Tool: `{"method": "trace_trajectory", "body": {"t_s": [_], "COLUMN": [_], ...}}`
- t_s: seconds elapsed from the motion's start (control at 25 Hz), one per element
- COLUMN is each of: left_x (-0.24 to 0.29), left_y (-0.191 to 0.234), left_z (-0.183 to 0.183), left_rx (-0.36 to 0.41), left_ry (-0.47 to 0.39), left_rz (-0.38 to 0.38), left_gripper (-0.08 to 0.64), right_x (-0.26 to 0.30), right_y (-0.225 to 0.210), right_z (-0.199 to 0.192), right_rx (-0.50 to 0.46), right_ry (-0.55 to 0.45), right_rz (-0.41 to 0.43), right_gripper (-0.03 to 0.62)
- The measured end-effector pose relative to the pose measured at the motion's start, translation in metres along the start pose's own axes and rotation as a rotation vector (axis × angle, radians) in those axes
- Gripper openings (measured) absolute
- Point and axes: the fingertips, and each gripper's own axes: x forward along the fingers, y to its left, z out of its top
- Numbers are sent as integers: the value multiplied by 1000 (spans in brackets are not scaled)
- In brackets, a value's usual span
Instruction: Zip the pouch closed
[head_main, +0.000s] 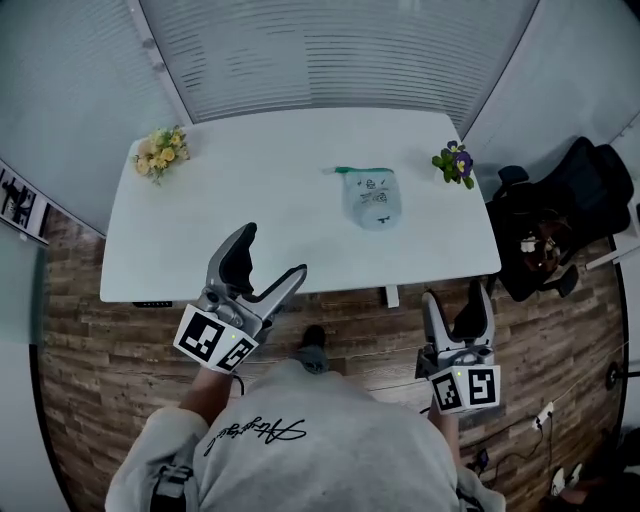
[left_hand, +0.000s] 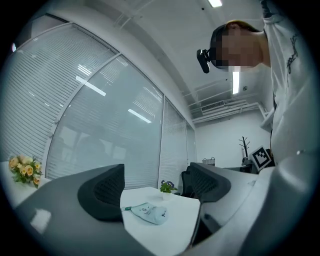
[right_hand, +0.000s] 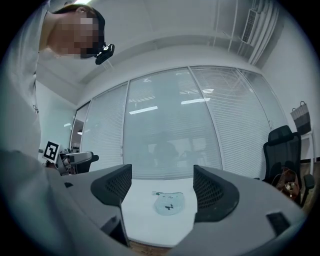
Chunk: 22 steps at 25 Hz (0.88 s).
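Pouch (head_main: 372, 197): flat on surface (head_main: 250, 200), 1 o'clock.
Left claw (head_main: 274, 250): jaws apart, empty, 6 o'clock edge.
Right claw (head_main: 457, 295): jaws apart, empty, off surface.

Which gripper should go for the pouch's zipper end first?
Left, probably. The left gripper reaches over the white table's edge, angled toward the pale blue fabric pouch, whose green zipper tab points to its side. The right gripper hangs farther back.
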Motion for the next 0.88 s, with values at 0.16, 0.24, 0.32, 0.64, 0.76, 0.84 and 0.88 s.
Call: {"method": "trace_trajectory", "body": {"t_s": [0.16,0.24,0.32,0.64,0.76,0.84,0.88], "left_x": [27,36,44,78,88,95,98], "left_y": [25,37,48,77,81,82,83], "left_z": [0,0,0,-4,-9,-13,-14], "left_rx": [-2,-1,-3,-12,-16,-25,-28], "left_ry": [-2,0,1,-3,2,4,5], "left_rz": [-10,-12,-13,-43,-59,-71,-78], "left_gripper": [397,397,397,396,396,394,394], "right_x": [36,49,61,103,110,112,112], "right_y": [-3,-6,-8,-13,-13,-18,-20], "right_z": [1,-1,-2,2,-1,-5,-5], "right_rx": [-9,-4,-1,-4,-9,-7,-5], "right_ry": [3,6,10,-9,-2,9,12], "right_rz": [0,-5,-8,-24,-27,-39,-46], "right_gripper": [368,368,368,365,364,364,364]}}
